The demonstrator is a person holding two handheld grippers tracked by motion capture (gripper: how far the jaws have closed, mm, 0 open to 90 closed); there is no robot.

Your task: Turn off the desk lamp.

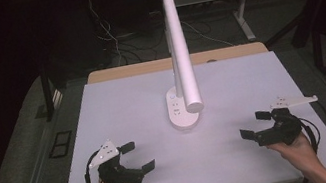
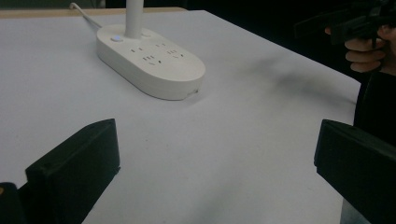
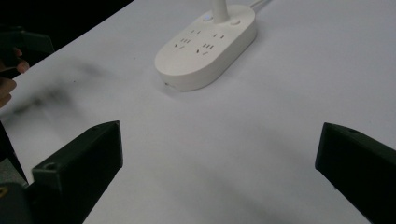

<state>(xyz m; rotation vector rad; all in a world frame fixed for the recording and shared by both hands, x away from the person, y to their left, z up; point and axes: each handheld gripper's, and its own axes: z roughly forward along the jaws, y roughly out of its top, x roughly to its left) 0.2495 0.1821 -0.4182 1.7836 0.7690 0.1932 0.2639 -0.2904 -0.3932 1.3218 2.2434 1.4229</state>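
A white desk lamp (image 1: 178,48) stands mid-table on an oval base (image 1: 182,113) that carries several sockets and a lit button. The same base (image 2: 149,60) lies ahead of my left gripper (image 2: 215,168), whose jaws stand wide apart with nothing between them. In the high view that left gripper (image 1: 138,157) hovers near the front left of the table. My right gripper (image 1: 254,124) is at the front right, pointing toward the lamp, open and empty. Along its jaws (image 3: 219,172) the base (image 3: 208,46) lies ahead.
The white table top (image 1: 118,109) ends in a wooden strip at the back. Beyond it, cables (image 1: 110,34) trail on the dark floor beside the metal legs of another desk (image 1: 244,16). Carpeted floor surrounds the table.
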